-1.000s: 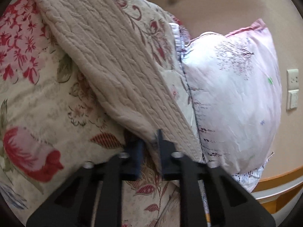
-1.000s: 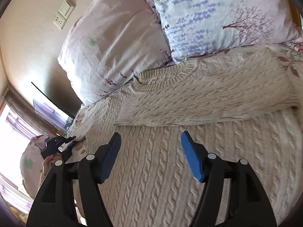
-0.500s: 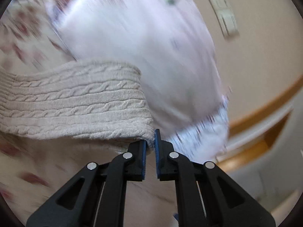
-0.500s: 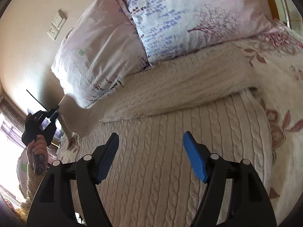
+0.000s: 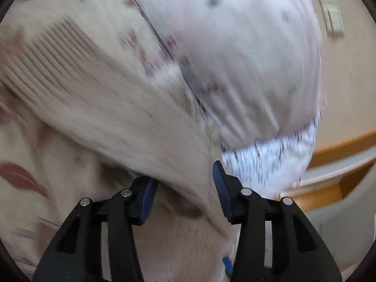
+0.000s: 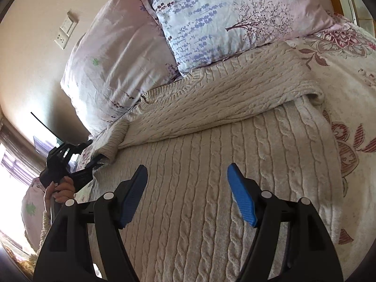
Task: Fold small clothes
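A cream cable-knit sweater [image 6: 282,141] lies flat on the bed, with one sleeve [image 6: 223,103] folded across its chest. My right gripper [image 6: 186,171] hovers open over the sweater's body, nothing between its blue pads. The left wrist view is blurred. There my left gripper [image 5: 183,183] has its jaws opening, and the other sleeve [image 5: 117,117] runs loosely between them without being pressed. From the right wrist view, the left gripper [image 6: 94,162], held by a hand [image 6: 61,188], sits at the sleeve cuff [image 6: 112,145] by the sweater's left edge.
Two lilac printed pillows [image 6: 223,16] [image 6: 117,58] lean at the head of the bed, just behind the sweater's collar. A floral quilt [image 6: 347,58] covers the bed. Wall sockets [image 6: 65,33] and a wooden bed frame [image 5: 329,164] lie beyond.
My left gripper swung sideways with the sleeve cuff pinched, then its jaws parted and the sleeve hangs loose between them. My right gripper sank slightly and stayed open.
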Demonstrator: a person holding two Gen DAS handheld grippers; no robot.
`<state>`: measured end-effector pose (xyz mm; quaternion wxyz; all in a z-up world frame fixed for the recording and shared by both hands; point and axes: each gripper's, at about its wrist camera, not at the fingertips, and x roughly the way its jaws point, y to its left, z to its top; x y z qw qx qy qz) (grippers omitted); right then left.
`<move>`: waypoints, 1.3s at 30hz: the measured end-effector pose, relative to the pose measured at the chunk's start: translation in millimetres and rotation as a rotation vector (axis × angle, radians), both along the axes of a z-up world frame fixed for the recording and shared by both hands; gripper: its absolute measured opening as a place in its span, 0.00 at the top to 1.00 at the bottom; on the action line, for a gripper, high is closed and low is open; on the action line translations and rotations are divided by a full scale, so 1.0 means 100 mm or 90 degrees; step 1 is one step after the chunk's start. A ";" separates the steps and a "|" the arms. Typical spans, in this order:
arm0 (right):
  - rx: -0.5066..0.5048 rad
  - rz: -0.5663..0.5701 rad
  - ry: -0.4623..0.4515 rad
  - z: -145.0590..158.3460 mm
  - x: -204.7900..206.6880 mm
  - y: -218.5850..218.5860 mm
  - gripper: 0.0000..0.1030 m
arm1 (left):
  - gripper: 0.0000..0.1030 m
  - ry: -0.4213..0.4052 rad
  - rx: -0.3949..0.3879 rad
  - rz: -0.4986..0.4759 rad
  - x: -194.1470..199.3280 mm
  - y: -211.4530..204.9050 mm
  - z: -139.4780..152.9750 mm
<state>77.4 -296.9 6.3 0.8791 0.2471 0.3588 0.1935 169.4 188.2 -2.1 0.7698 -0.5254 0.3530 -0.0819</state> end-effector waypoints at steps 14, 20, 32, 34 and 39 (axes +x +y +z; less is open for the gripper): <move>0.000 -0.028 -0.027 0.06 -0.01 -0.21 0.30 | 0.93 -0.156 0.135 -0.118 0.50 -0.93 0.81; 0.014 -0.094 -0.028 0.10 0.03 -0.52 0.30 | 0.55 -0.179 0.367 -0.444 0.68 -2.73 0.75; -0.022 -0.058 0.040 0.26 0.78 -0.48 0.48 | 0.27 -0.187 0.684 -0.346 -0.13 -1.73 0.77; -0.047 -0.052 0.073 0.15 0.95 -0.42 0.50 | 0.27 -0.129 0.707 -0.296 -0.23 -1.32 0.69; -0.084 -0.045 0.101 -0.06 1.05 -0.29 0.65 | 0.27 -0.028 0.679 -0.246 -0.45 -0.63 0.43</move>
